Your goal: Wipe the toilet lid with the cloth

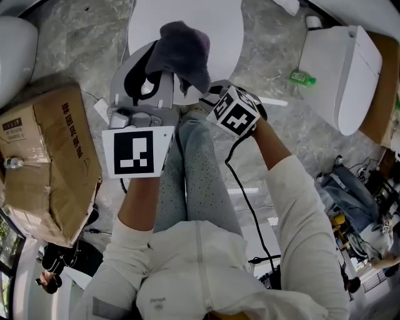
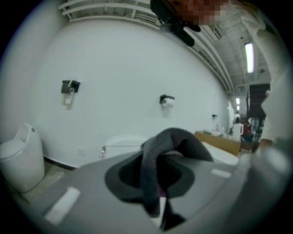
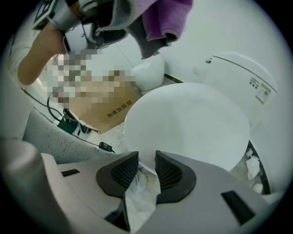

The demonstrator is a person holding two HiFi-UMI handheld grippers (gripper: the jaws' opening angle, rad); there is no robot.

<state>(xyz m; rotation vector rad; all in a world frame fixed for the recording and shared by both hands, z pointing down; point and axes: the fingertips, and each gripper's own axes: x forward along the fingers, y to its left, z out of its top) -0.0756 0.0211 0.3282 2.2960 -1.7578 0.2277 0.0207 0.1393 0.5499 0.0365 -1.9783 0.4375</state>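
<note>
- We saw the grey and purple cloth (image 1: pixel 184 53) hanging over the near edge of the closed white toilet lid (image 1: pixel 212 19). It was clear of the lid and was not spread on it.
- The left gripper (image 1: pixel 155 74) was clamped on the cloth. In the left gripper view the dark fabric (image 2: pixel 153 178) ran up between the two black pads and flopped over their tips.
- The right gripper (image 3: pixel 146 169) pointed steeply down at the near edge of the lid (image 3: pixel 192 128). Its jaws stood a little apart, pinching a crumpled white tissue (image 3: pixel 139 196) that touched both ribbed pads (image 3: pixel 121 176).
- In the head view the right gripper's marker cube (image 1: pixel 232 112) sat just right of the left gripper, both above the person's grey trouser legs (image 1: pixel 194 175).
- Behind the lid we made out the white cistern (image 3: pixel 242 77).
- On the marble floor (image 1: pixel 81 44), a cardboard box (image 1: pixel 50 162) lay to the left of the toilet. A second white toilet (image 1: pixel 340 75) stood to the right, with a small green bottle (image 1: pixel 302 77) just beside it.
</note>
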